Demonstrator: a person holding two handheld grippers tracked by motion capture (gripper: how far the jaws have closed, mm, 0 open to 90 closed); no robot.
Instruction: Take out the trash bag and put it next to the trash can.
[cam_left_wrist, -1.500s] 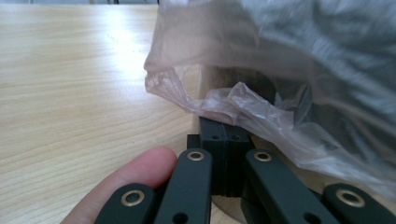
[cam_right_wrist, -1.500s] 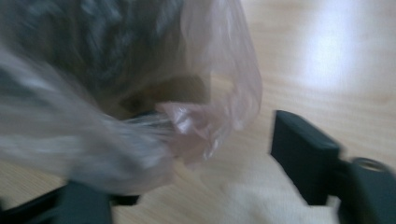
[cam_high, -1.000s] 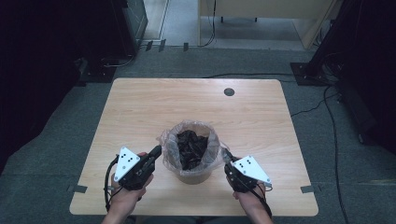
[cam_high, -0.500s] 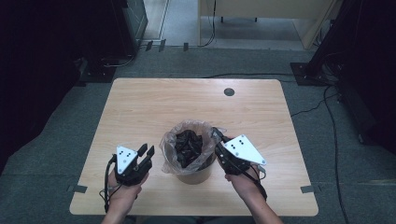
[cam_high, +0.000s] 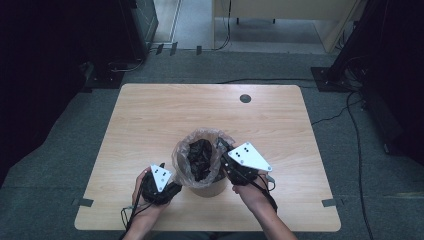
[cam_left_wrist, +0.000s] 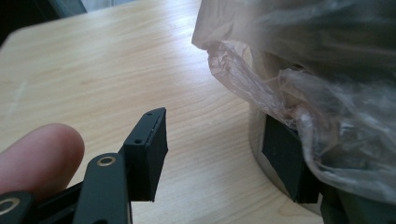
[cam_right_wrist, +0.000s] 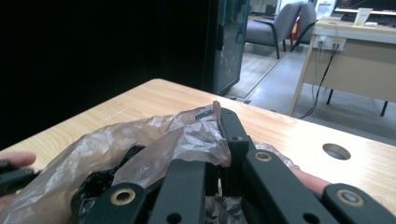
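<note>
A small bin (cam_high: 207, 187) stands on the counter (cam_high: 150, 125), toward its near edge and about midway across. A thin clear bag (cam_high: 181, 155) lines the bin, its mouth folded out over the rim, and dark scrunched stuff (cam_high: 200, 155) fills the inside.

The right gripper (cam_high: 226, 148) is at the bin's right rim. In the right gripper view its jaws are clenched on a pinch of the bag's edge (cam_right_wrist: 196, 135), the film bunched between them and lifted a little off the rim. The left gripper (cam_high: 172, 187) sits low at the bin's left side. In the left gripper view its jaws are released and wide apart: one pad hangs free over the counter, the other lies against the bin wall under the drooping film (cam_left_wrist: 261, 79), with nothing between them.

The bag looks very light, soft and slippery, and likely to stretch or tear if pulled from one point. The best hold is probably the doubled film at the rim, taken in a deep bite. A matching pinch on the left side would spread the load. The bin itself seems light enough to shift or tip if the bag drags on it.
</note>
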